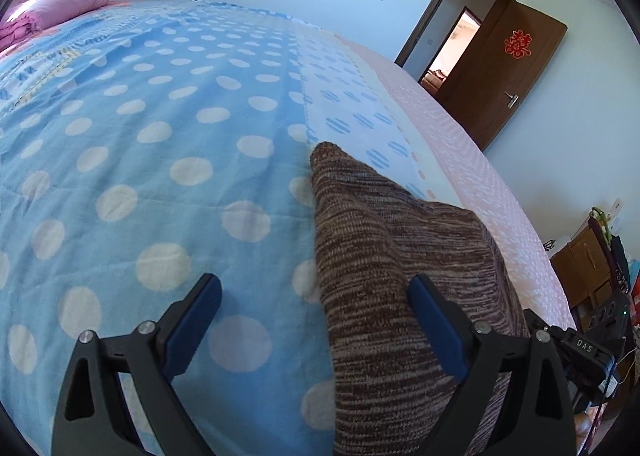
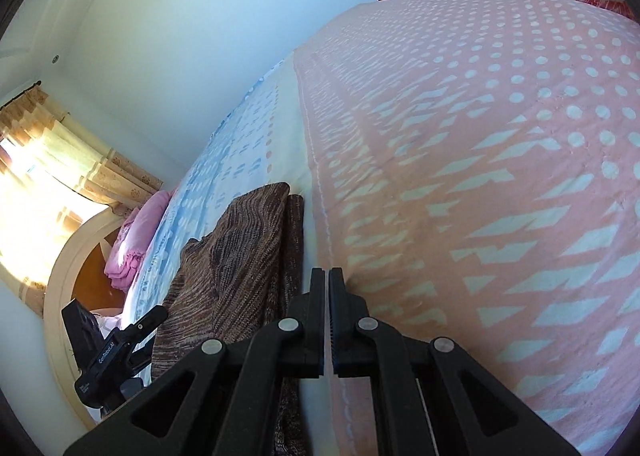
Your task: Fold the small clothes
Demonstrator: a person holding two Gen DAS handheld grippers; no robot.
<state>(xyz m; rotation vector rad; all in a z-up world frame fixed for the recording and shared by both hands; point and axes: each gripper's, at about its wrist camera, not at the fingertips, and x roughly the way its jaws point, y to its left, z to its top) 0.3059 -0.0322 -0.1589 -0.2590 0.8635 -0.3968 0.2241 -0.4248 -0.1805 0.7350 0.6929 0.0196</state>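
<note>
Grippers: two. The left gripper (image 1: 314,298) had its fingers wide apart and held nothing. The right gripper (image 2: 327,276) had its fingers pressed together, with nothing seen between them.
Clothes: one brown knit top (image 1: 384,256), lying on the bed, partly folded.
Where it lay: the top was under the left gripper's right finger (image 1: 436,324). It lay just to the left of the right gripper. Its long side ran away from both cameras.
Nearer hand: I think the left one.
Bed: one dotted sheet (image 1: 160,136), blue then pink.
Far away: one pink blanket pile (image 1: 52,8) and one brown door (image 1: 500,72).
</note>
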